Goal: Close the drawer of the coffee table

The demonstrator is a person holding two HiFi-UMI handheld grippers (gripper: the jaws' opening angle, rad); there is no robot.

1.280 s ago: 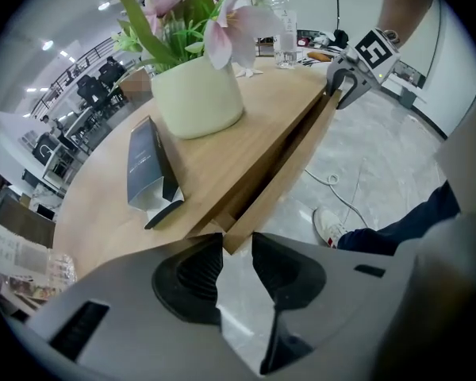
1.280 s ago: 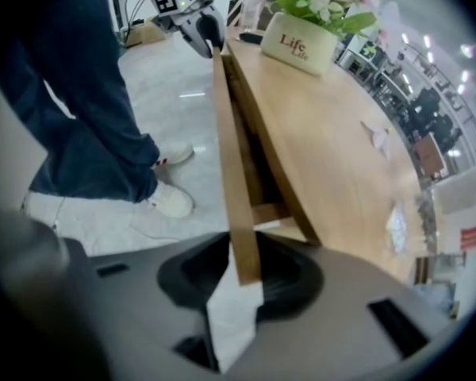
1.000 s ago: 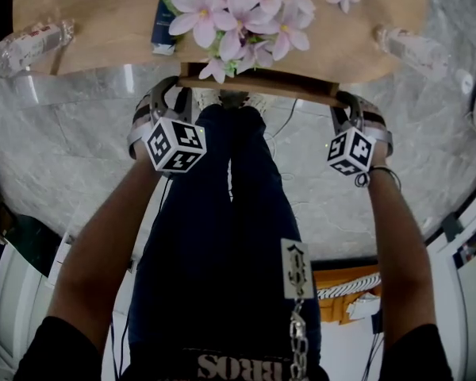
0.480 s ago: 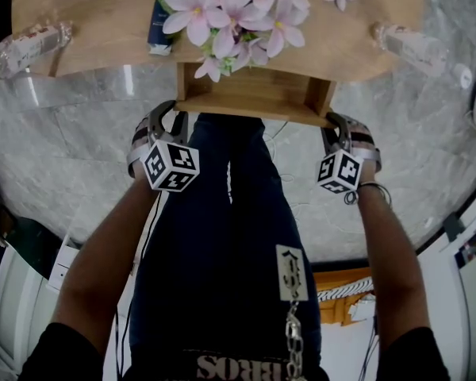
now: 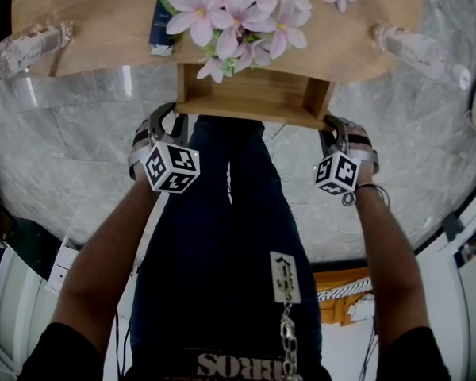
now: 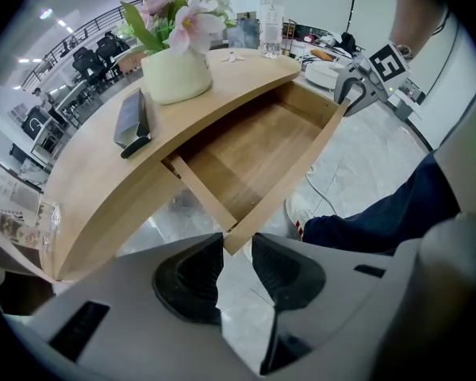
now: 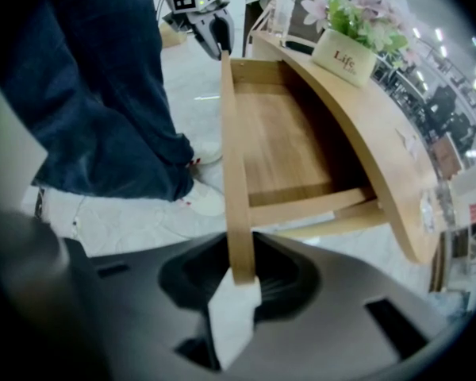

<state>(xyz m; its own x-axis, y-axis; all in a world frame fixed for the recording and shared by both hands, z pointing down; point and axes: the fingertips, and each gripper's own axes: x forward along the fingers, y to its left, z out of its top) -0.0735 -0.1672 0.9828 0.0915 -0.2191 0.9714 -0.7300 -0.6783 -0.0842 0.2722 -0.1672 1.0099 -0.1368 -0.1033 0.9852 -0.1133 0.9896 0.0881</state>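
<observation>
**Drawer stands open as both claws grip its front**

The word "Life" reads on the cream pot (image 7: 343,54) of pink flowers (image 5: 238,14) on the curved coffee table (image 5: 103,22). Upside-down letters "BROS" show on the hem of the person's dark top (image 5: 222,365). A dark flat item (image 5: 160,14) lies beside the flowers, its print too small to read.

The drawer (image 5: 254,100) juts out from the table's near edge, under the flowers, with its front panel facing the person's jeans-clad legs (image 5: 222,236). Those legs stand just in front of the panel's middle, leaving little space there, while grey marble floor (image 5: 63,157) lies open to either side. A clear bottle (image 5: 416,46) stands near the tabletop's right end and another (image 5: 28,44) at the left end, both well away from the drawer.

The left gripper (image 6: 236,252) has its jaws closed on the left corner of the drawer's front panel. The right gripper (image 7: 239,272) clamps the panel's right end, its pads pressed on both faces of the board.

The drawer is pale wood matching the tabletop, a shallow box with thin side walls and a bare grained bottom.
</observation>
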